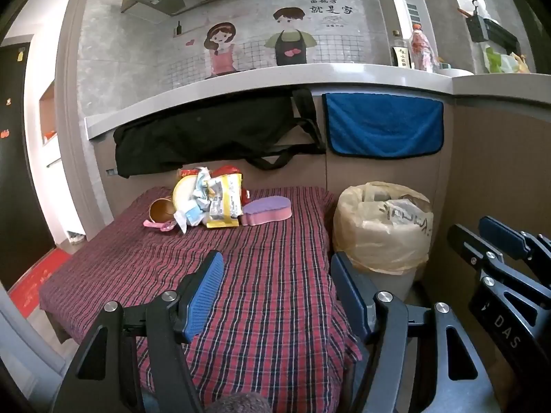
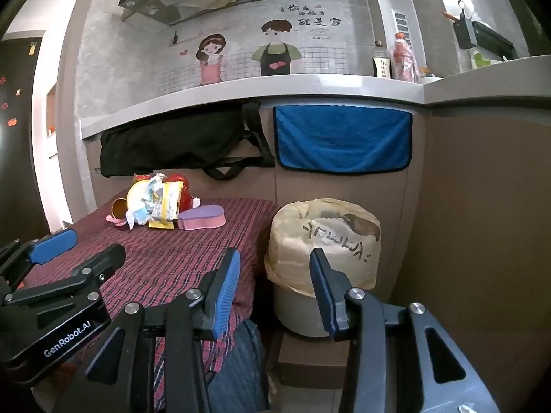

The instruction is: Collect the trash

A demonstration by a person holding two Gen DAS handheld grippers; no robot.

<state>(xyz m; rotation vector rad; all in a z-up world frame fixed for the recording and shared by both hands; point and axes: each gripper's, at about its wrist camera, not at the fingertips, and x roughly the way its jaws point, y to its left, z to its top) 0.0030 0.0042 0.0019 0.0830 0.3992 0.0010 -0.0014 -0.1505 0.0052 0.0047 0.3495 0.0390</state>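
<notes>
A pile of crumpled wrappers [image 1: 210,203] [image 2: 155,203] lies at the far end of the table under its red plaid cloth [image 1: 165,258] [image 2: 179,251]. A tipped brown cup [image 1: 162,210] [image 2: 118,208] is on its left and a purple and pink sponge [image 1: 268,210] [image 2: 203,216] on its right. The trash bin with a yellowish bag [image 1: 382,230] [image 2: 323,241] stands on the floor right of the table. My left gripper [image 1: 275,275] [image 2: 96,244] hovers open over the near cloth, holding nothing. My right gripper [image 2: 275,275] [image 1: 473,229] is open and holds nothing, near the bin.
A black bag [image 1: 206,144] and a blue towel [image 1: 382,124] hang under the counter edge behind the table. Bottles [image 1: 420,48] stand on the counter. A brown cabinet wall [image 2: 482,206] closes the right side. A red mat [image 1: 38,282] lies on the floor at left.
</notes>
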